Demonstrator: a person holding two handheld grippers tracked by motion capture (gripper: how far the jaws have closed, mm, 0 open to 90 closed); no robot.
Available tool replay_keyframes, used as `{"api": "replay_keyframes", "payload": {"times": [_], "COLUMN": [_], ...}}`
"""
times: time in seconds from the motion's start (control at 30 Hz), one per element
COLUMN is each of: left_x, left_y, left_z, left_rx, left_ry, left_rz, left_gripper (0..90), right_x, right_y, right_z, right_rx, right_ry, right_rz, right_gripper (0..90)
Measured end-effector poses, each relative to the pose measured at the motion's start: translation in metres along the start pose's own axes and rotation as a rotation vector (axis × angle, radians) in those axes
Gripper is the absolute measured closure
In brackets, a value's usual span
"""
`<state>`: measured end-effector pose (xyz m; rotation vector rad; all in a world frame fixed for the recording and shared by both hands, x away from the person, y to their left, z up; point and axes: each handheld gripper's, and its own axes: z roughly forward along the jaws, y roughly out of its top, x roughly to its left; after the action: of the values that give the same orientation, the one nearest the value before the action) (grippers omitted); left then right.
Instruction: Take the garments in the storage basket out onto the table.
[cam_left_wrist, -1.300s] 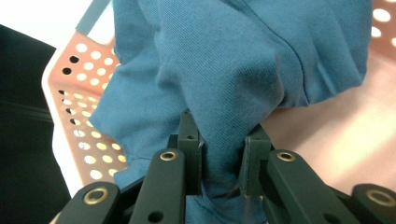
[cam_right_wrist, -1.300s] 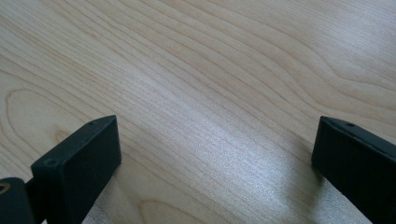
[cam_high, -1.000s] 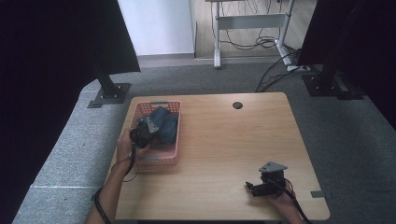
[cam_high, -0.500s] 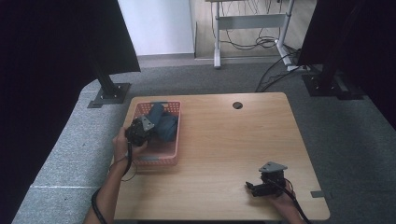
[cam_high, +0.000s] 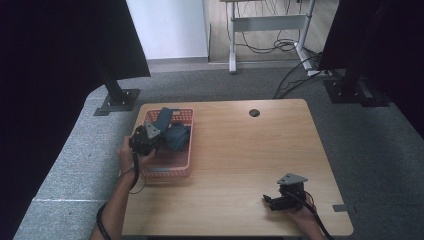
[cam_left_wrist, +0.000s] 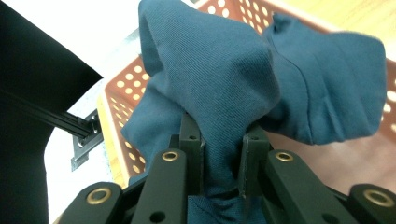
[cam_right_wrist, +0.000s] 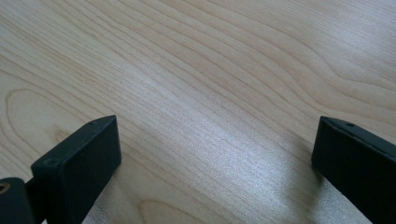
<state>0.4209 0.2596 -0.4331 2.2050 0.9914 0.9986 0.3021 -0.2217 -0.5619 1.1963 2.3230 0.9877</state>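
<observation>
The left hand-held gripper (cam_left_wrist: 219, 154) has its jaws clamped on a bunched fold of dark blue cloth (cam_left_wrist: 243, 84), at the left of the high view over the red perforated basket (cam_high: 172, 165), where the rest of the cloth (cam_high: 172, 134) hangs and slumps. It looks light, soft and limp, so it will likely drape and drag; a thick gathered fold gives the surest hold. The right hand-held gripper (cam_right_wrist: 215, 154) rests wide open on the bare table (cam_right_wrist: 224, 70), lower right.

There is one blue cloth (cam_left_wrist: 243, 84), one red basket (cam_high: 181, 167), one wooden table (cam_high: 250, 160), and two grippers: left gripper (cam_left_wrist: 219, 156), right gripper (cam_right_wrist: 215, 158).
</observation>
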Motion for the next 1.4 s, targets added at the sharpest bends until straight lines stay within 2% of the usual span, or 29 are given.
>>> {"api": "replay_keyframes", "payload": {"times": [0.1,0.13,0.23,0.37,0.47,0.67,1.03,1.4], "left_x": [0.006,0.006,0.002,0.0,-0.001,0.003,0.011,0.016], "left_y": [0.003,0.004,0.004,-0.001,-0.002,0.006,0.02,0.043], "left_z": [-0.01,-0.012,-0.008,-0.002,-0.001,-0.012,-0.036,-0.065], "left_rx": [-0.051,-0.054,-0.017,-0.002,-0.008,-0.035,-0.127,-0.216], "left_ry": [-0.022,-0.022,-0.008,-0.021,-0.016,0.004,0.036,0.062], "left_rz": [-0.054,-0.052,-0.01,-0.015,-0.011,-0.005,-0.031,-0.028], "left_gripper": [76.2,76.3,76.5,76.7,76.7,76.7,76.8,76.8], "right_x": [0.0,0.0,0.0,0.0,0.0,0.0,0.0,0.0], "right_y": [0.0,0.0,0.0,0.0,0.0,0.0,0.0,0.0], "right_z": [0.0,0.0,0.0,0.0,0.0,0.0,0.0,0.0], "right_rx": [-0.001,0.0,-0.001,0.0,0.0,-0.001,-0.001,-0.001], "right_ry": [0.0,0.0,0.0,-0.001,0.0,-0.001,-0.001,-0.001], "right_rz": [0.0,0.001,0.0,0.0,0.0,0.001,-0.001,0.0], "right_gripper": [0.8,0.8,0.8,0.8,0.8,0.8,0.8,0.8]}}
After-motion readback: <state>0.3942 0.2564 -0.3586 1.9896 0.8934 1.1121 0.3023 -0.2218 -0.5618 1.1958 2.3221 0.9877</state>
